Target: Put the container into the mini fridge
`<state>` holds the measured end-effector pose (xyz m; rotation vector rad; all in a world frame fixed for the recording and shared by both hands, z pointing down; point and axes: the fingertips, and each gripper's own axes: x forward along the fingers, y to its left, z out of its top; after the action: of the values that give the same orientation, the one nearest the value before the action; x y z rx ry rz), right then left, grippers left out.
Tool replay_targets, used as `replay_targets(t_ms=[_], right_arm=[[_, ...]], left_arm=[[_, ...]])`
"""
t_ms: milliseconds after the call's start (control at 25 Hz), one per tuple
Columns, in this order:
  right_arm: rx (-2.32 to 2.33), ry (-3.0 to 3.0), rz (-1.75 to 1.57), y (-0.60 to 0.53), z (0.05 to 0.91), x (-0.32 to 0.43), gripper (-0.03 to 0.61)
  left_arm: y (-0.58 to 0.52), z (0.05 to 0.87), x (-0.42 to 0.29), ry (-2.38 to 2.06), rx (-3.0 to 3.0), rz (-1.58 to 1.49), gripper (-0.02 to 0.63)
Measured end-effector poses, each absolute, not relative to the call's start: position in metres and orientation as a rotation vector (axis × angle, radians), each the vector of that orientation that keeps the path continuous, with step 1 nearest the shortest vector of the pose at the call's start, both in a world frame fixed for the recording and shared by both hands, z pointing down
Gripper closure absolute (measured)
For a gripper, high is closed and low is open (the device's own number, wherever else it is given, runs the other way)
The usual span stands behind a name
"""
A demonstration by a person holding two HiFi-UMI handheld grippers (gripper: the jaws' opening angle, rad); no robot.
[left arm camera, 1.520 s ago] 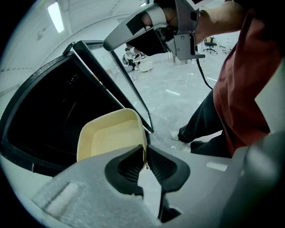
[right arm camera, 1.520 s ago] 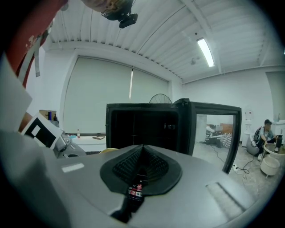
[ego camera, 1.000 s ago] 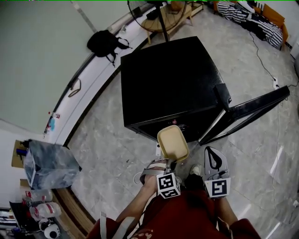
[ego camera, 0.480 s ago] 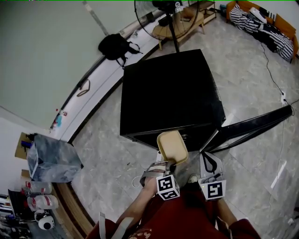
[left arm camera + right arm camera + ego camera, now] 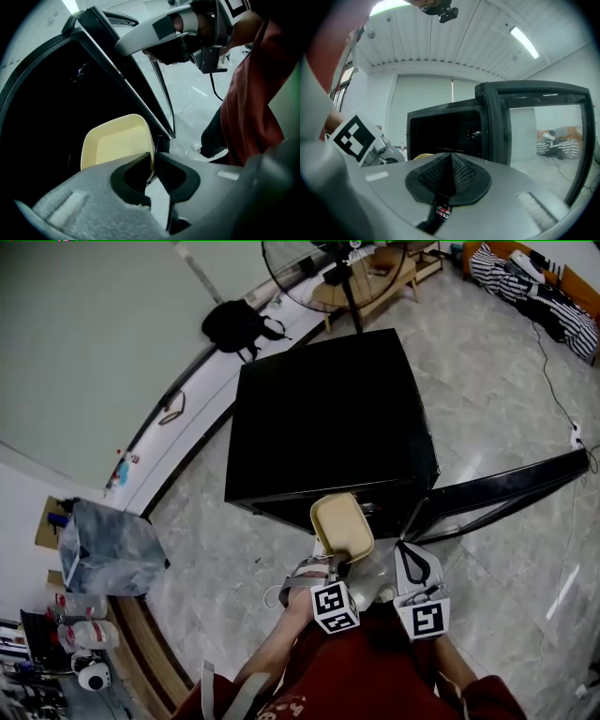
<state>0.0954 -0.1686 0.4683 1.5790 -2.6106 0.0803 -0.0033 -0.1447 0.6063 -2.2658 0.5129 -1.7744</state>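
Observation:
The black mini fridge [image 5: 328, 418] stands on the floor with its door [image 5: 506, 488] swung open to the right. In the head view my left gripper [image 5: 339, 563] is shut on the near rim of a shallow beige container [image 5: 341, 526], which it holds level just in front of the fridge's open front. In the left gripper view the container [image 5: 117, 140] juts out from my left gripper [image 5: 151, 164] toward the dark fridge interior [image 5: 51, 108]. My right gripper [image 5: 410, 549] hovers beside it near the door's hinge side. Its jaws are shut with nothing held [image 5: 451, 161].
A standing fan [image 5: 333, 268] and a wooden stool are behind the fridge. A black backpack [image 5: 239, 326] lies by the wall, and a grey bag [image 5: 108, 559] sits at the left. Striped cloth [image 5: 544, 287] and a floor cable [image 5: 562, 418] are at the right.
The left gripper with the container has come closer to the fridge's open front. The right gripper has followed alongside it. Both keep the same jaw state.

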Motion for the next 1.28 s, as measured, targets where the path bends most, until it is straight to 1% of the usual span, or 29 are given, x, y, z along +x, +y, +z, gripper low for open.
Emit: replay_targets(t_ms=[240, 440, 680, 1280], right_arm=[[1.603, -2.569, 0.095, -0.162, 0.487, 0.102, 0.578], [1.649, -2.518, 0.068, -0.168, 0.490, 0.099, 0.578], [1.680, -2.456, 0.081, -0.161, 0.497, 0.111, 0.578], [1.613, -2.393, 0.087, -0.144, 0.506, 0.104, 0.578]], left_arm=[[-0.148, 0.628, 0.004, 0.471, -2.285, -1.761, 0.578], [-0.165, 0.649, -0.012, 0.447, -2.291, -1.756, 0.578], [-0.192, 0.676, -0.009, 0.449, -2.323, -1.757, 0.578], [-0.240, 0.748, -0.012, 0.505, -2.350, -1.819, 0.577]])
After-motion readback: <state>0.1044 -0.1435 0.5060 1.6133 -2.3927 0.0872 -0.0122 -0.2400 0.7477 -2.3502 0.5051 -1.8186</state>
